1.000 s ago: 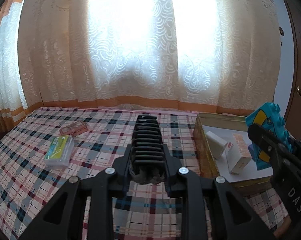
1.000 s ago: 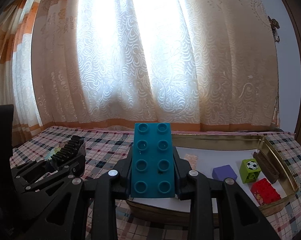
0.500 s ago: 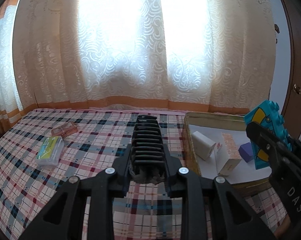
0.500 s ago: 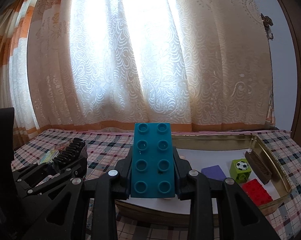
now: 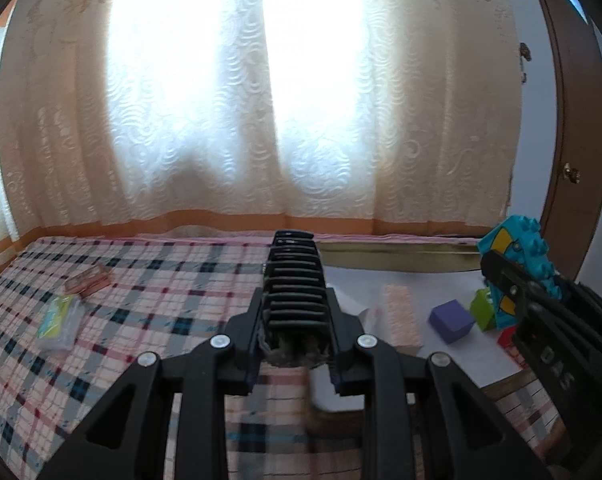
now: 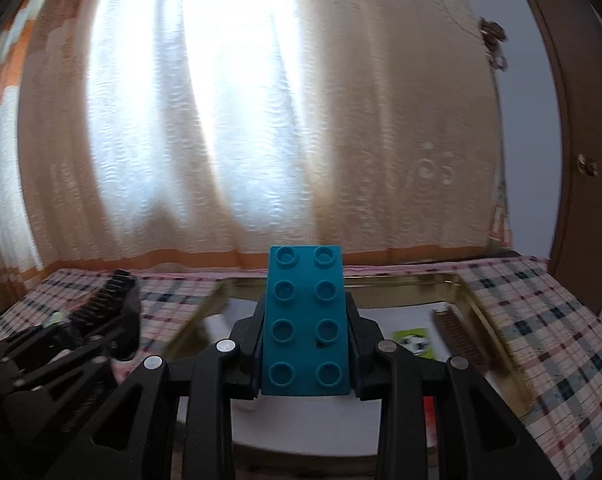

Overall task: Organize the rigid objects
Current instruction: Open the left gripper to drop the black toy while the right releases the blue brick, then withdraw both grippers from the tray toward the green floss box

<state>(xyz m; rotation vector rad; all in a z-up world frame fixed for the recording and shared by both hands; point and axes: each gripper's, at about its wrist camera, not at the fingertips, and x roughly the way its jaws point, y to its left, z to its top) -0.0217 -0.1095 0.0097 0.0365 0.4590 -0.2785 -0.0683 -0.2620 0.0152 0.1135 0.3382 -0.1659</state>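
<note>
Left claw (image 5: 295, 308): jaws closed on a black ribbed comb-like piece (image 5: 295, 280), which ran forward between the fingers and stood out beyond their tips. The claw pointed somewhat downward over the checked cloth (image 5: 149, 312) covering the bench, its tips at the left rim of the gold tray (image 5: 397, 256).

On the cloth at far left lay a clear packet with a green and yellow label (image 5: 59, 322); just behind it lay a small pinkish flat pack (image 5: 87, 282), apart from the packet. Both were well to the left of the tray.

In the tray, on its white liner, left wrist view: a pale pink-patterned box (image 5: 399, 320) just right of the left claw, then a purple cube (image 5: 451, 320), then a green block (image 5: 483, 310) partly hidden by the right claw. A red piece behind that claw was too hidden to identify.

Right claw (image 6: 305, 340): jaws gripping a teal studded brick (image 6: 305, 320), studs facing the camera, long axis along the fingers. The brick was held above the tray's near part, not touching the liner. In the right wrist view the brick and fingers blocked most of the tray's middle. To the right of the brick a green block with a football print (image 6: 415, 342) showed, then a brown ribbed comb-like piece (image 6: 459, 336) lying along the tray's right wall. Lit lace curtains (image 6: 241, 120) hung behind the bench.
</note>
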